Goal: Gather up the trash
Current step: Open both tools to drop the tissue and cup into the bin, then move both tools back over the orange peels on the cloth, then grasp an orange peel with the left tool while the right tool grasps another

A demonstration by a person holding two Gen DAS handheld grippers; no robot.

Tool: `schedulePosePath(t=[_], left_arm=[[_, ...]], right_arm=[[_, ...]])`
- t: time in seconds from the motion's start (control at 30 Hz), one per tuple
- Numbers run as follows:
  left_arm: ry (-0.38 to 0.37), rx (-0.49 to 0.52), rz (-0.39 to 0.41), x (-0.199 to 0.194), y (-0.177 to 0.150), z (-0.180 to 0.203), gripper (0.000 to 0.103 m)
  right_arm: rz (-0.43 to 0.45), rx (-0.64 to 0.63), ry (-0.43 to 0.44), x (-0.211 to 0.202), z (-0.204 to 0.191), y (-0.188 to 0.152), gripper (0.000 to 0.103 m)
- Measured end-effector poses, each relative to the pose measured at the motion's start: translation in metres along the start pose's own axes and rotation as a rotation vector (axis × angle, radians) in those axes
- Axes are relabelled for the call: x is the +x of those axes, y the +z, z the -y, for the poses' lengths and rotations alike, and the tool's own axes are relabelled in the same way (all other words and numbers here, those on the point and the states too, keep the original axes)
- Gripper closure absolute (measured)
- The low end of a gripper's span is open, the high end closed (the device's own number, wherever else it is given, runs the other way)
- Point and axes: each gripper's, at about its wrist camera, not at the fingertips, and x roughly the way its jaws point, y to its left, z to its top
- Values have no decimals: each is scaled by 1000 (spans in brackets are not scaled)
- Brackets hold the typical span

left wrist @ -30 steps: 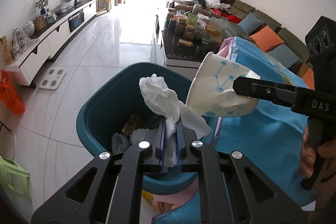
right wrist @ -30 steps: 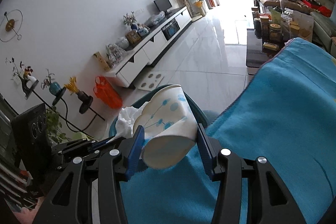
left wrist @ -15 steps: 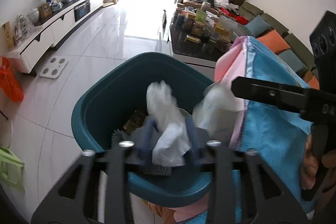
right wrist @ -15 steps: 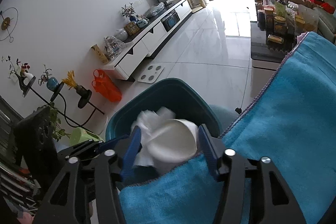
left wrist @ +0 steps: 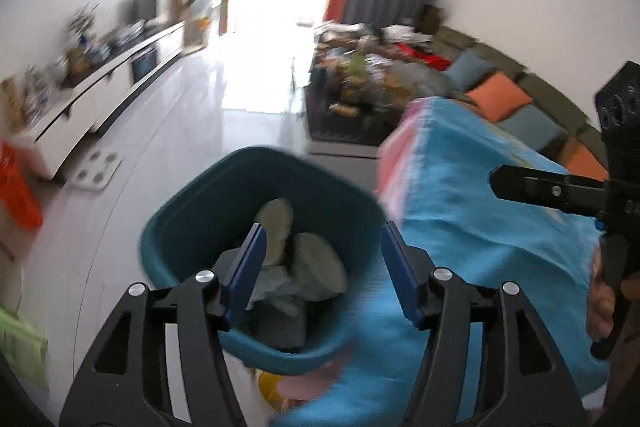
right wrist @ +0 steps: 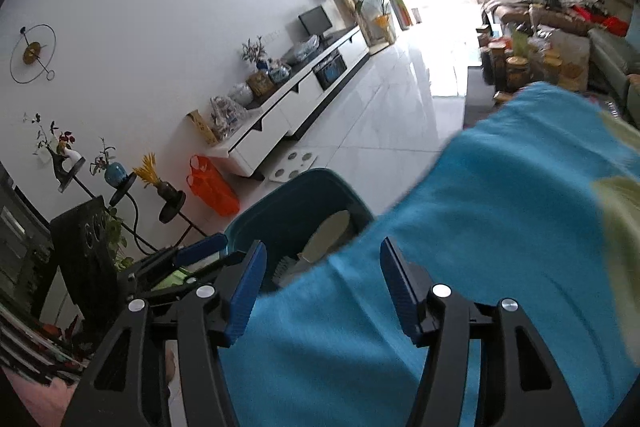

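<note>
Left gripper (left wrist: 322, 269): jaws spread wide, nothing between them, poised over the open mouth of the teal trash bin (left wrist: 192, 227). Directly ahead of and below its fingertips, inside the bin, lies the collected trash: a paper cup (left wrist: 318, 267) on its side and crumpled tissue (left wrist: 276, 291) beside it, with other pale litter behind; the view is motion-blurred, so finer detail cannot be told.

Right gripper (right wrist: 322, 279): jaws likewise spread, holding nothing, positioned over the blue cloth (right wrist: 500, 227) that covers the surface immediately to the right of the bin. From this gripper, the bin (right wrist: 296, 195) sits ahead and slightly left, its rim touching or just beside the cloth's edge; pale trash shows inside. The left gripper (right wrist: 196, 251) is visible at its left, at the bin's near side.

Ahead of both grippers, well apart: white tiled floor (right wrist: 384, 131).
</note>
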Motion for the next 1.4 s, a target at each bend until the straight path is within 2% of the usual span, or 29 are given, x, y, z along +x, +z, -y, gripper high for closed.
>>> schedulePosePath(t=[0.1, 0.33, 0.63, 0.8, 1.0, 1.13, 1.2, 1.3, 1.4], left_arm=[[-107, 70, 15, -11, -3, 36, 42], [-344, 250, -32, -14, -21, 137, 40], [-594, 412, -124, -8, -53, 252, 40], [-691, 506, -187, -1, -67, 310, 41], [-735, 545, -296, 26, -72, 359, 48], [-734, 553, -370, 41, -75, 375, 62], [-735, 556, -402, 49, -77, 384, 66], [-728, 566, -435, 57, -78, 391, 68], [-717, 584, -434, 59, -81, 395, 76]], right_arm=[[44, 18, -41, -40, 17, -13, 46], [145, 128, -233, -135, 68, -61, 46], [213, 258, -405, -210, 122, -116, 46], [232, 320, -435, -229, 149, -134, 46], [253, 354, -437, -242, 164, -150, 46], [258, 366, -432, -244, 169, -155, 46], [261, 377, -429, -245, 172, -158, 46], [264, 386, -425, -246, 176, -160, 46], [266, 389, -419, -247, 179, -162, 46]])
